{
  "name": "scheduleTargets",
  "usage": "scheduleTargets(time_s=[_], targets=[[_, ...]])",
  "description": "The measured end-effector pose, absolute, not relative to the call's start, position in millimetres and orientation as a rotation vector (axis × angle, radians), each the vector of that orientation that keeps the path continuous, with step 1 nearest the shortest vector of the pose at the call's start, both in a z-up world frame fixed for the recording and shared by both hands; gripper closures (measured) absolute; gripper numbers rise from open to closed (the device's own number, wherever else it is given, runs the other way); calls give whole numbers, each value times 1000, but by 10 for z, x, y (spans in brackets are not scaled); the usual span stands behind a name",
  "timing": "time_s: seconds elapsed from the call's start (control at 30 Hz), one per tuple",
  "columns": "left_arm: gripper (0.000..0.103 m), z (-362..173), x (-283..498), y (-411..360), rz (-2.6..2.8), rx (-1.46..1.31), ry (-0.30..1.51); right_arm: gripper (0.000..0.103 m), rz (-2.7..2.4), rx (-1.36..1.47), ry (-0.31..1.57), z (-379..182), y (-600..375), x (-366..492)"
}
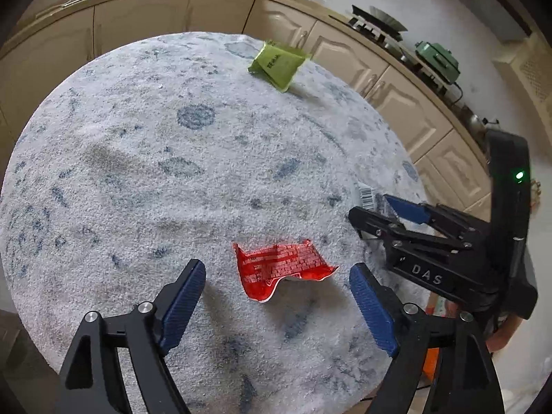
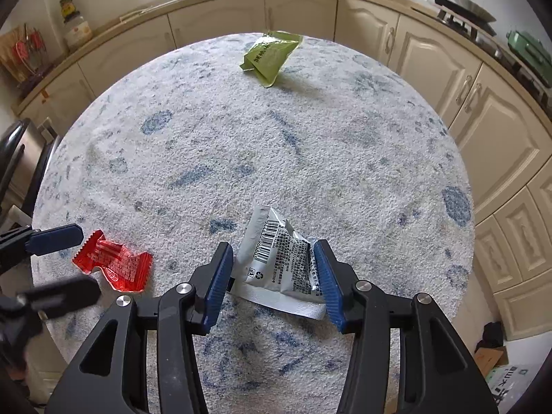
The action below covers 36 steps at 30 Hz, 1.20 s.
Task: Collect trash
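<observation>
A crumpled silver wrapper point(image 2: 281, 262), printed with a barcode and small black text, lies on the near right part of a round table point(image 2: 310, 145) covered in a white, blue-flecked cloth. The right gripper point(image 2: 274, 276) straddles it: the blue pads sit against its left and right edges, and the foil buckles up between them, so the jaws look closed in on the wrapper, though a firm pinch cannot be confirmed. In the left wrist view only a barcoded corner of the silver wrapper point(image 1: 369, 196) shows beyond the right gripper point(image 1: 396, 214). To the left of it lies a red wrapper point(image 1: 281, 267), flattened and curled at the edges, printed side up. The left gripper point(image 1: 276, 276) hovers over it with its jaws spread wide, one pad on each side and clear of the foil. In the right wrist view the red wrapper point(image 2: 114, 264) lies between the blurred tips of the left gripper point(image 2: 69, 262). Well apart, at the far edge of the table, a green wrapper point(image 2: 270, 57) stands puffed and tilted; it also shows in the left view point(image 1: 277, 63). Cream cabinets point(image 2: 483, 110) curve round the table, with a stove point(image 1: 376, 24) and a green appliance point(image 1: 438, 60) on the counter at right.
</observation>
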State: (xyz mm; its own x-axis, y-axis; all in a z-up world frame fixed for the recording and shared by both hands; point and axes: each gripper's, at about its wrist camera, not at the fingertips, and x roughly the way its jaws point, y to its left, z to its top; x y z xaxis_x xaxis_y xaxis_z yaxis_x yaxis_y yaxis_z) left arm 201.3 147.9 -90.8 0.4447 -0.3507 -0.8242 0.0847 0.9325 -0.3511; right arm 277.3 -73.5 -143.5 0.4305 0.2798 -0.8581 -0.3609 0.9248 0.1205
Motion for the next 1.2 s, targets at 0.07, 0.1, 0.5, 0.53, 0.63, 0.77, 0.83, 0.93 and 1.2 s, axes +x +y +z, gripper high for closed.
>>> scheduleTargets(time_s=[0.07,0.1,0.5,0.53,0.63,0.77,0.83,0.93,1.2], targets=[[12,-892,1990,1414,-247,-255,1055,53,403,-78,1053,-1435,-748,2769],[12,-906,1994,1377,-235,-257,1062,53,404,-77,1052,-1435,-749,2766],[52,-880,1914,1082,-124,-128,987,54,413,-61,1055,-1429,-780,2769],[56,-859,1915,1077,-128,-129,981,54,413,-61,1054,-1429,-779,2764],[66,-789,1959,1036,-138,-117,969,56,415,-29,1060,-1426,-822,2771],[98,-812,2053,972,-142,-105,984,71,403,3,1049,-1374,-927,2751],[98,-827,2088,958,-164,-124,995,72,400,17,1059,-1376,-992,2742],[99,-819,2084,932,-156,-113,988,73,388,32,1065,-1386,-1076,2722],[94,-747,1967,958,-211,-101,988,73,375,49,1065,-1404,-1178,2689]])
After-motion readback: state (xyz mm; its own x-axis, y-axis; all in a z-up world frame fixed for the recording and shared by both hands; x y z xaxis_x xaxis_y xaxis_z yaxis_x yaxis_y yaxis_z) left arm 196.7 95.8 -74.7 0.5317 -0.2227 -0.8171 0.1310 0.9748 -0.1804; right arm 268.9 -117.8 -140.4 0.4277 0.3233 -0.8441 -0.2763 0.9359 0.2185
